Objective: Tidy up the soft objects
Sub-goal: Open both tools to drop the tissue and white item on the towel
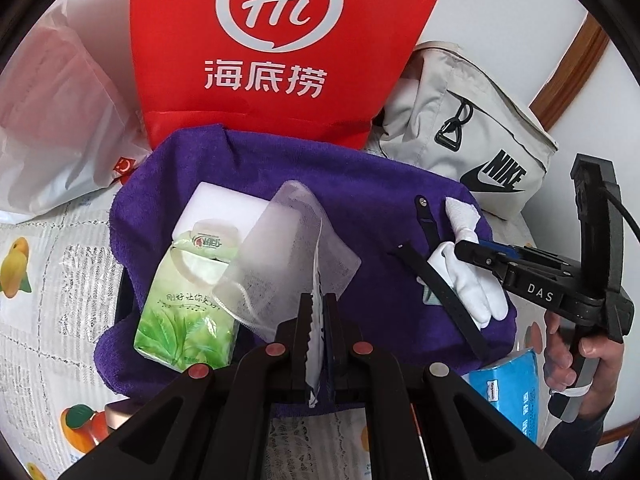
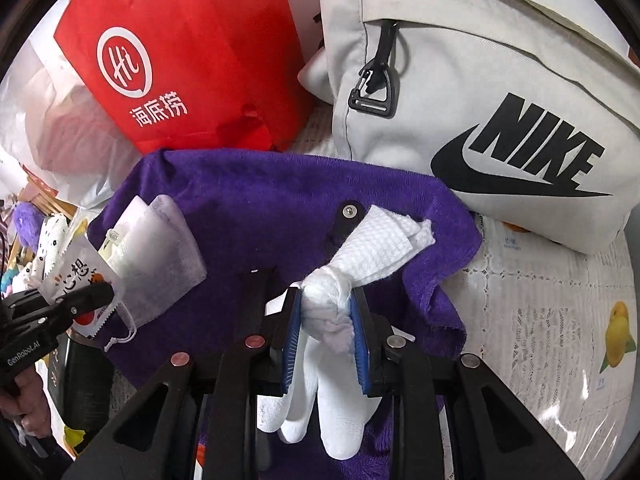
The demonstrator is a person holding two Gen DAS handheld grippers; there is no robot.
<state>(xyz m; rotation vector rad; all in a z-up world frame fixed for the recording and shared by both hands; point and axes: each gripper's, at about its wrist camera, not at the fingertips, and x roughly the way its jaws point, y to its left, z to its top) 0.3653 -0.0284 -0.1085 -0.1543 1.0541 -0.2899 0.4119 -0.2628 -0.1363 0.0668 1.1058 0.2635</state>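
Holding, left gripper [image 1: 316, 320]: jaws pressed together on 1 thin printed sachet [image 1: 316, 344], above the purple towel [image 1: 380, 200].
Holding, right gripper [image 2: 326, 332]: blue pads pinch 1 knotted white cloth bundle [image 2: 326, 312], over the right part of the towel.
Towel: 1, purple, spread under everything.
On the towel: 1 green tissue pack [image 1: 184, 312], 1 white sponge block [image 1: 228, 204], 1 translucent drawstring pouch [image 1: 280, 248], 1 black strap [image 1: 444, 296].
Behind the towel: 1 red bag [image 1: 256, 52], 1 grey Nike bag [image 1: 472, 128], 1 white plastic bag [image 1: 52, 120].
Right of the towel: 1 blue tissue pack [image 1: 508, 388].
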